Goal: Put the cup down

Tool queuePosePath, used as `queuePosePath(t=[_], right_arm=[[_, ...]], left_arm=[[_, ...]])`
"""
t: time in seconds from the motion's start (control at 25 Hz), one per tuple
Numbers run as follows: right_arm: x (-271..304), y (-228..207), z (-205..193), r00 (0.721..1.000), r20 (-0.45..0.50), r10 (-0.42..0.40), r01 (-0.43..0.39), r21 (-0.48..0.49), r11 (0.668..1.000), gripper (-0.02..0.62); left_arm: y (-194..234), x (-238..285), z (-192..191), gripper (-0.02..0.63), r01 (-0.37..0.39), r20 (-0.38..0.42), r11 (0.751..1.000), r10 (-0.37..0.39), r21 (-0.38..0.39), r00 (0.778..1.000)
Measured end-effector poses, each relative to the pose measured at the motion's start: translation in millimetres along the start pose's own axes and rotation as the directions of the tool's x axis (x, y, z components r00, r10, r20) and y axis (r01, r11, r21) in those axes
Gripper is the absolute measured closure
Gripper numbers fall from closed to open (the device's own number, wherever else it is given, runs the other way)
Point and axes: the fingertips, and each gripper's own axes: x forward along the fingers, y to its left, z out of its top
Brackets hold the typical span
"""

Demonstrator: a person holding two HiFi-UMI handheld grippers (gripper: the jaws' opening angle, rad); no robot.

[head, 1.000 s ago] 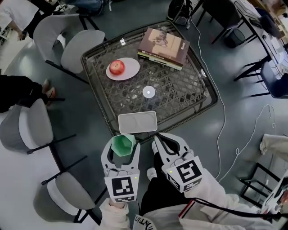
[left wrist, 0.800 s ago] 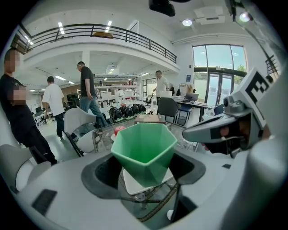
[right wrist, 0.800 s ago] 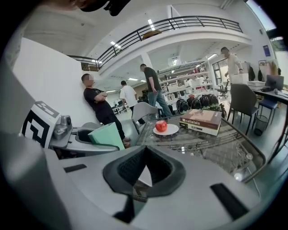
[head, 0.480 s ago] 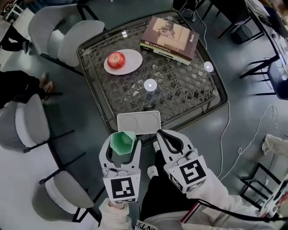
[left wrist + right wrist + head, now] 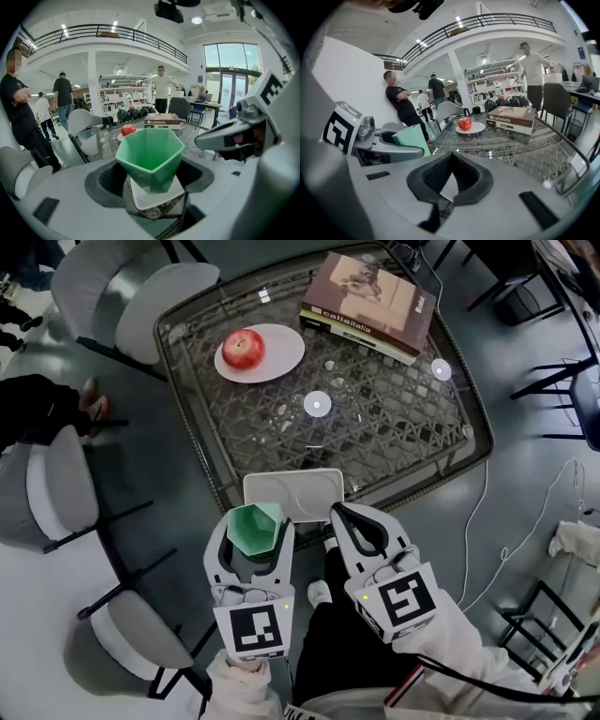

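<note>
Glass over dark wicker forms the surface [image 5: 403, 446], with grey chairs [image 5: 178, 296] off its left side. It carries stacked books [image 5: 370, 301] at its far right corner, a white plate [image 5: 281, 357] bearing a red apple [image 5: 244, 348] at its far left, and a shallow white tray [image 5: 292, 493] on its near edge. At that near edge the left hand-held gripper [image 5: 255, 527] pinches the cup [image 5: 253, 532] upright between its jaws, over the tray's near rim, while the right hand-held gripper [image 5: 339, 514] alongside has its jaws pressed together on nothing. The cup is green, faceted, angular-rimmed and empty.
</note>
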Motion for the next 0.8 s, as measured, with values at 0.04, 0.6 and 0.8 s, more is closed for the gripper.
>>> queuePosePath(t=[0.04,0.6,0.8], right_arm=[[1.2,-1.1,-2.1,1.0,-0.005,0.001,-0.001,0.001,1.0,0.591],[12.7,-18.5,-12.0,1.0,-0.022,-0.006,0.007,0.016,1.0,0.591],[18.4,-21.0,-15.5,0.999,-0.031,-0.007,0.008,0.021,1.0,0.591]], left_arm=[[-0.2,2.1,-1.3,0.276,0.0,0.0,1.0,0.0,0.0,1.0],[-0.6,26.6,-19.0,0.276,-0.008,-0.013,1.0,0.008,0.0,1.0],[0.2,34.2,-26.6,0.276,-0.002,-0.033,1.0,0.002,0.012,0.999]])
